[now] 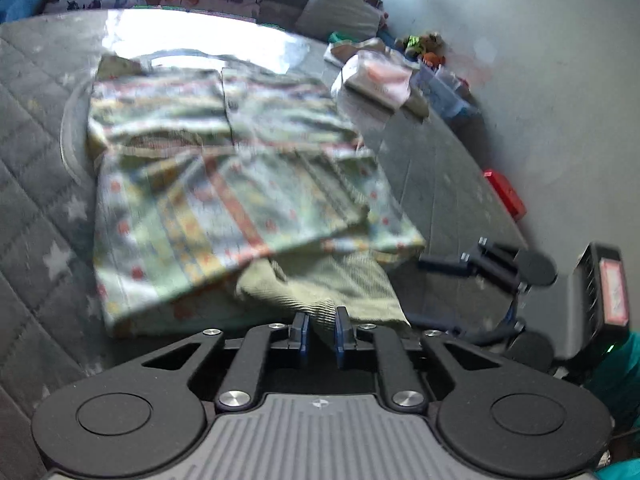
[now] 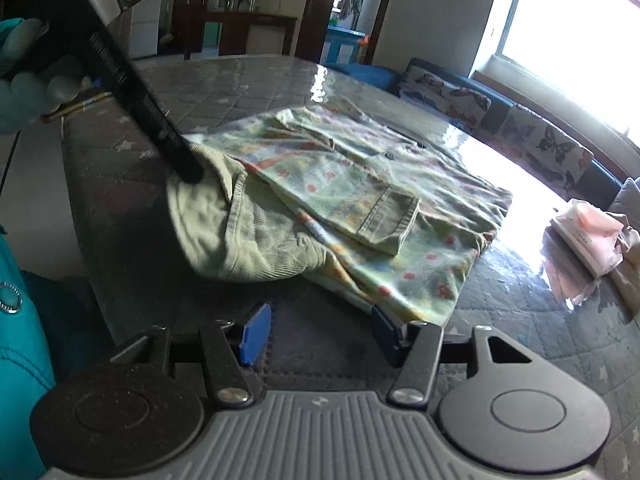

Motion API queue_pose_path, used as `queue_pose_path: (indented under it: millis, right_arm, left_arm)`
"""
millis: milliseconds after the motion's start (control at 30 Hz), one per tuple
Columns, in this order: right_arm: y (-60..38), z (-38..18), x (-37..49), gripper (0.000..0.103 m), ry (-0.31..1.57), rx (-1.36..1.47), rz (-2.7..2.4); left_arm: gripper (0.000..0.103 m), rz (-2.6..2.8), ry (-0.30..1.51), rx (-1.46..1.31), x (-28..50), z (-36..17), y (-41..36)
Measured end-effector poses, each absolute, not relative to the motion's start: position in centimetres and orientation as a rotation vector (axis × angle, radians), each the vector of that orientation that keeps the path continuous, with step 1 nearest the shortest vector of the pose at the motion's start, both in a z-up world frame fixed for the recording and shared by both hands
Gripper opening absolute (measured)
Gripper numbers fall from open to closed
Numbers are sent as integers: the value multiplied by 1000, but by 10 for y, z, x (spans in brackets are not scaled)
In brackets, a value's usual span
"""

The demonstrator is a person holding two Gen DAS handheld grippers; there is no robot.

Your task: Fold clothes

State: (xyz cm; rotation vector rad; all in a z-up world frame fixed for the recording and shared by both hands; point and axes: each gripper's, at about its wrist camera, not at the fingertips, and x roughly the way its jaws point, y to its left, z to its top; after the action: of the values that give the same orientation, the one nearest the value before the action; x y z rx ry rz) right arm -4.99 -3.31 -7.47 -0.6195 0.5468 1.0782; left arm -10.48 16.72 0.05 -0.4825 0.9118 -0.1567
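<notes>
Left tool (image 1: 322,330) pinches the green hem (image 1: 320,292) of the shirt (image 1: 224,184) lying ahead; right tool (image 2: 316,334) gapes wide, beside its corner.

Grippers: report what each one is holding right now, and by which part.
The left gripper is shut on the plain green ribbed edge of the patterned garment. The right gripper is open, holding nothing.

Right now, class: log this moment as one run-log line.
left gripper: shut on green corduroy hem | right gripper: open, beside patterned shirt | fold unfinished
</notes>
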Motion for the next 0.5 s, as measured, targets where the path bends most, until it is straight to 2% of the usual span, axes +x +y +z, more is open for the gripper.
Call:
queue_pose_path:
  millis: [233,267,300,367,400,433,500]
  right_arm:
    - [-19,-74,-45,58,482,-573,1124]
    - [-15,-73,-44,55,475,-560,1137]
    - [-11,-71,-42,53,474,-538,1154]
    - [-3,-67,-36,34,493,-489,1180]
    - [1,-65,-32,30,509,-462,1190]
    - [3,-62,-27,20,528,-429,1199]
    - [5,-56,-15,16,577,-355,1211]
  left_arm:
    - [14,-171,865,-487,-81,23,180]
    - [14,-170,863,-484,-78,24,181]
    - [14,-170,861,-482,-77,25,183]
    - [14,-175,857,-471,-76,27,184]
    - [14,-176,856,-463,-77,26,184]
    - [17,-175,854,-451,-80,25,185]
    - [23,-164,850,-426,-88,24,187]
